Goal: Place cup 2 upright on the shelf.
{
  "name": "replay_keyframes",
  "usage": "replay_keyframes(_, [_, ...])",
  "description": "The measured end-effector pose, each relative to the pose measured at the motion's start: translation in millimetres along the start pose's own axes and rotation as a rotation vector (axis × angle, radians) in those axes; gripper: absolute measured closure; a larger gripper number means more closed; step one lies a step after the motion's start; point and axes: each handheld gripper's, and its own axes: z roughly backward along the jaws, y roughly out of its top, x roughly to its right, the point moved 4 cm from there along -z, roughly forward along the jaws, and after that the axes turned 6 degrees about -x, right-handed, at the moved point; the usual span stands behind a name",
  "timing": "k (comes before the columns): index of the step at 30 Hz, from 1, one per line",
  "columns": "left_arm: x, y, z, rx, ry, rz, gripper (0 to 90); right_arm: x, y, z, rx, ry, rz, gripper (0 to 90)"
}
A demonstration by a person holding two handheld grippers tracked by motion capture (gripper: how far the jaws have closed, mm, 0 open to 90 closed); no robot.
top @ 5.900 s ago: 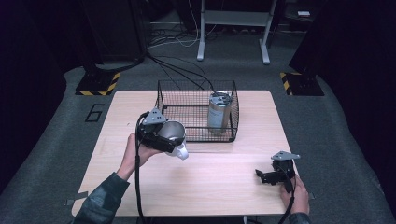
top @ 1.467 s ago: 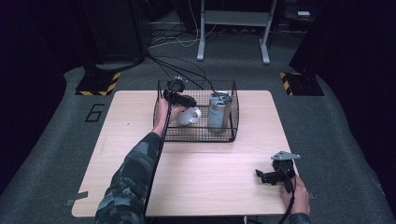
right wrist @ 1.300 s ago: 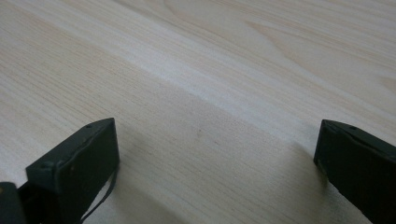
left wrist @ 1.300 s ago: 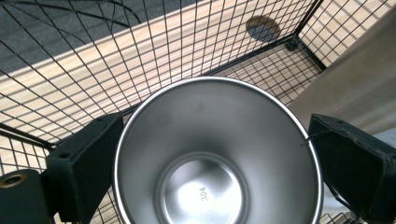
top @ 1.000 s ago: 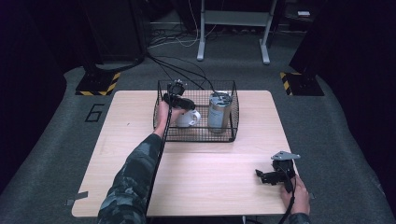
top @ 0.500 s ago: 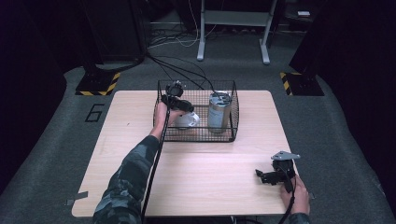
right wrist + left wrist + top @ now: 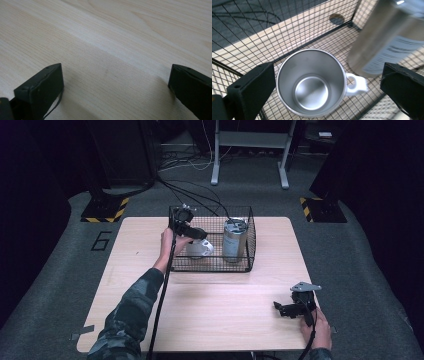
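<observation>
High view: left gripper (image 7: 192, 231), fingers now wide, has released the mug (image 7: 199, 248) in the basket (image 7: 247, 240).

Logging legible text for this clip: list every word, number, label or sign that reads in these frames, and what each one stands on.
"6": a large dark numeral on the grey floor left of the table, in the high view.
Label on the steel canister inside the wire basket: printed lines show in the left gripper view, too blurred to read.
Steel mug under the left gripper: no text visible.
Yellow-and-black hazard stripes on the floor: no wording.
</observation>
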Motion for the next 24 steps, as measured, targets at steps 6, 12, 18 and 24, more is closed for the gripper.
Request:
replay_keyframes(6, [9.8,-7.5,28.8,0.043,0.003,-0.044,0.2,0.0,0.0,0.0,0.0,0.0,0.0,0.0])
replay_keyframes(12, [19.7,-22.4,53.0,0.076,0.004,-0.081,0.2,0.0,0.0,0.0,0.0,0.0,0.0,0.0])
replay_keyframes(18, [23.3,-40.3,74.9,0.107,0.015,-0.106,0.1,-0.1,0.0,0.0,0.0,0.0,0.0,0.0])
replay_keyframes(24, [23.7,-63.5,93.8,0.125,0.052,-0.122,0.1,-0.1,0.0,0.0,0.0,0.0,0.0,0.0])
